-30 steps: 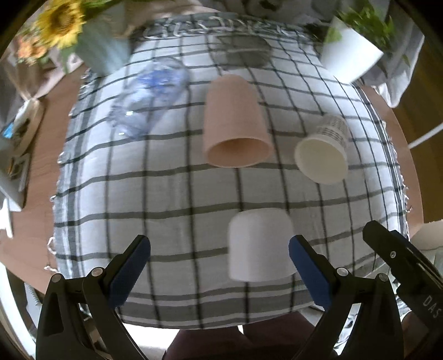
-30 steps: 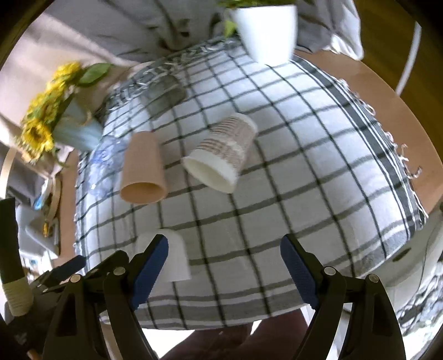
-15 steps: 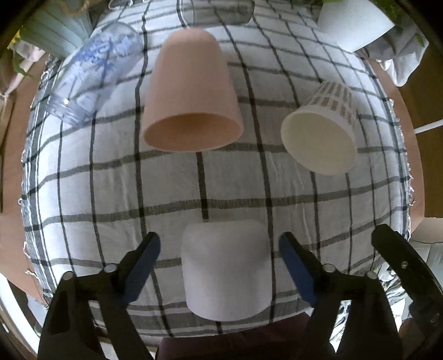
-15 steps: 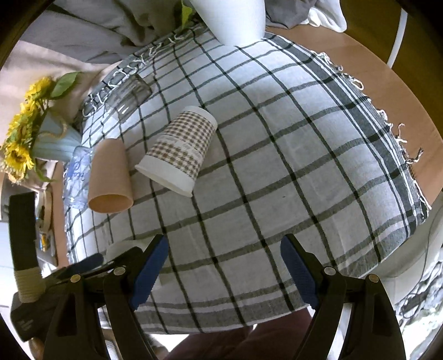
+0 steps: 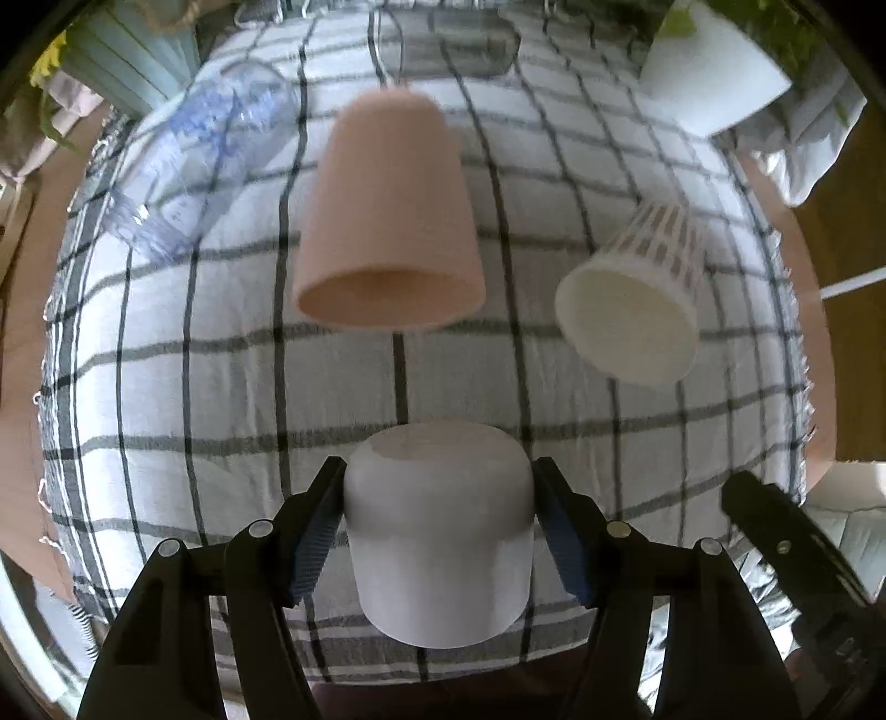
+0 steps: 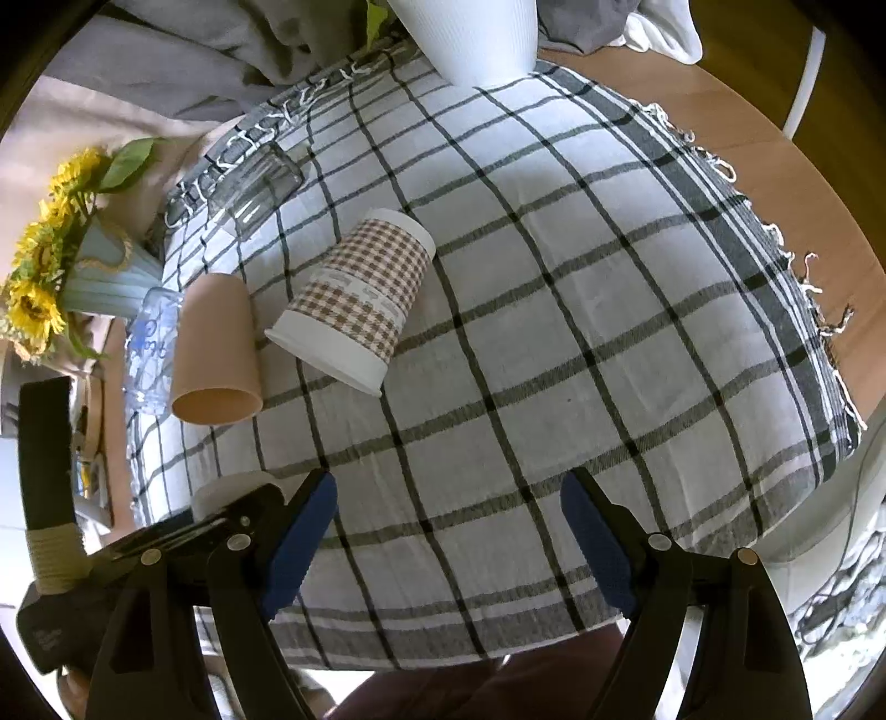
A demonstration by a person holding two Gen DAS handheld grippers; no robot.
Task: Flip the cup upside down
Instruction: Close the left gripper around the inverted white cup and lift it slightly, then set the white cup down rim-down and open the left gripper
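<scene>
- Closing since the earlier frames, left gripper [image 5: 437, 526] now clamps the white cup [image 5: 437, 531] lying on the checked cloth [image 5: 221, 387]; flipping can begin.
- Right gripper [image 6: 448, 545] hangs spread, holding nothing.

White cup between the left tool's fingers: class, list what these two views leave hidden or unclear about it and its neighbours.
- White cup: its near end faces the left wrist camera's underside, so open or closed cannot be told; the right wrist view shows only a sliver behind the left tool.
- Pink cup: blurred in the left wrist view.
- Clear glass: cut off by the left wrist view's top edge.
</scene>
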